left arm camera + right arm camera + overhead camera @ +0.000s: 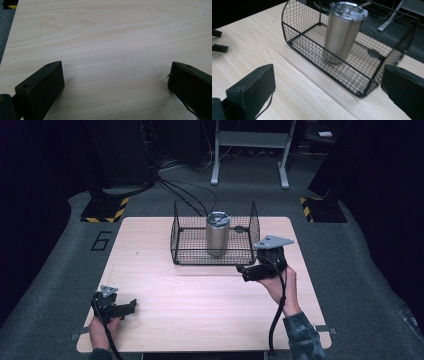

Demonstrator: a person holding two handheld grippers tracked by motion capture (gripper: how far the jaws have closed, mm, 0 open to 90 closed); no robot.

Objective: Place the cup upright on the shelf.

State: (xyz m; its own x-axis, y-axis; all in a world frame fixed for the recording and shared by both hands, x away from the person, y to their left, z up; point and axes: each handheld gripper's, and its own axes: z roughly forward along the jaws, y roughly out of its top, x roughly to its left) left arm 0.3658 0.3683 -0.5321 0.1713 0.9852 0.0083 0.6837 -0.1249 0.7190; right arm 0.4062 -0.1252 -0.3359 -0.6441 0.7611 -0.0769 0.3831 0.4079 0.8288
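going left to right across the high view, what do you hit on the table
left gripper in the person's left hand → black wire mesh basket → brushed steel tumbler with lid standing inside it → right gripper in the right hand

Bright table (200, 295), dark surroundings, mild blur

Left claw (131, 306) and right claw (242, 271) agape

Steel tumbler (218, 235) upright inside wire basket (181, 238)
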